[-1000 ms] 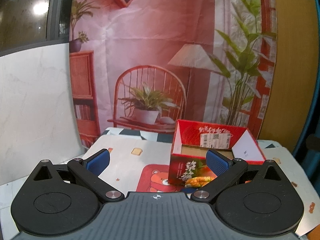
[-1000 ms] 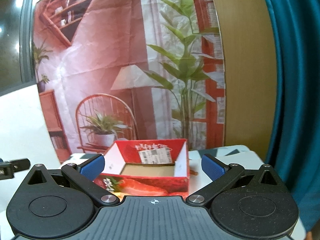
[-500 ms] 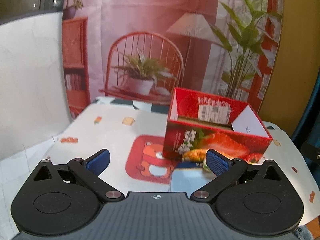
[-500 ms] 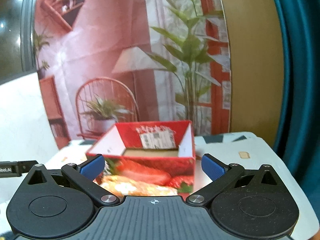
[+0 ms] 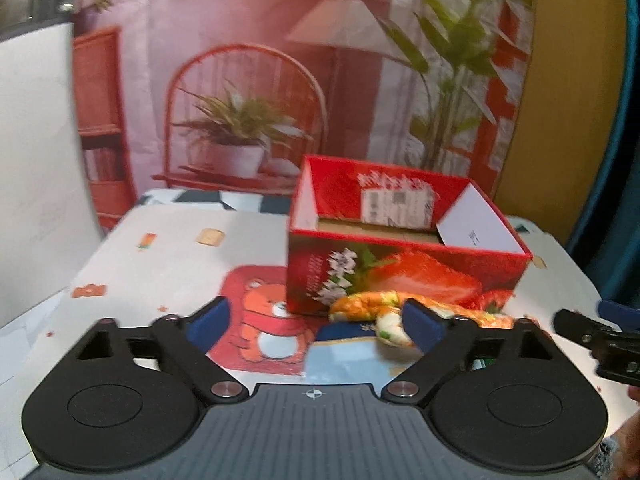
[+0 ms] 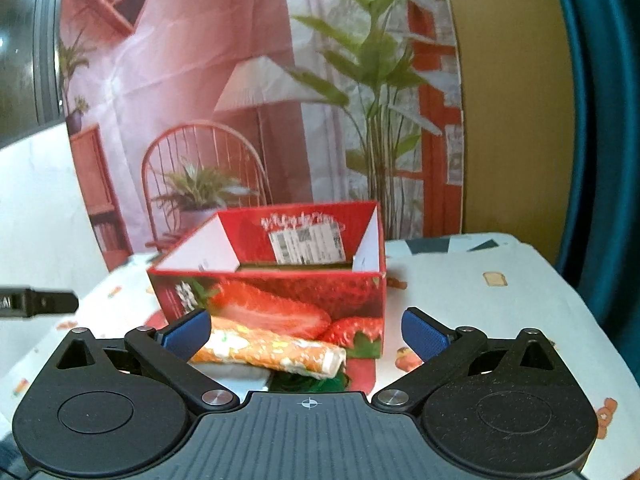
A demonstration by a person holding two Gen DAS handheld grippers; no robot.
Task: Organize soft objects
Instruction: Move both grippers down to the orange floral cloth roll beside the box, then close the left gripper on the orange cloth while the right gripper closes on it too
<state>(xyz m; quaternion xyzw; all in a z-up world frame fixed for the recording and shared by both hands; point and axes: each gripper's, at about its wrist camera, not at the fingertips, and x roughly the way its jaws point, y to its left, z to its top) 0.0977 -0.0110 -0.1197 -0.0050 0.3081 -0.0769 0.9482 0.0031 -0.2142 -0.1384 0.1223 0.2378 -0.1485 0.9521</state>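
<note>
A red open-top strawberry box [image 5: 404, 256] stands on the table; it also shows in the right wrist view [image 6: 280, 272]. An orange flowered soft roll [image 5: 376, 304] lies in front of it, seen too in the right wrist view [image 6: 272, 350]. A blue soft item [image 5: 344, 346] lies just before the roll. A green item [image 6: 308, 380] peeks out under the roll. My left gripper [image 5: 316, 320] is open above the blue item. My right gripper [image 6: 306, 330] is open above the roll. Both are empty.
The table carries a white cloth with a bear print [image 5: 264, 320]. A printed backdrop [image 5: 280, 80] hangs behind the box. A teal curtain [image 6: 600, 120] is at the right. The right gripper's tip [image 5: 600, 340] shows at the left view's right edge.
Both grippers have tilted downward and drawn back, so the box sits higher in view and the roll, blue item and green item have come into sight. Both stay open.
</note>
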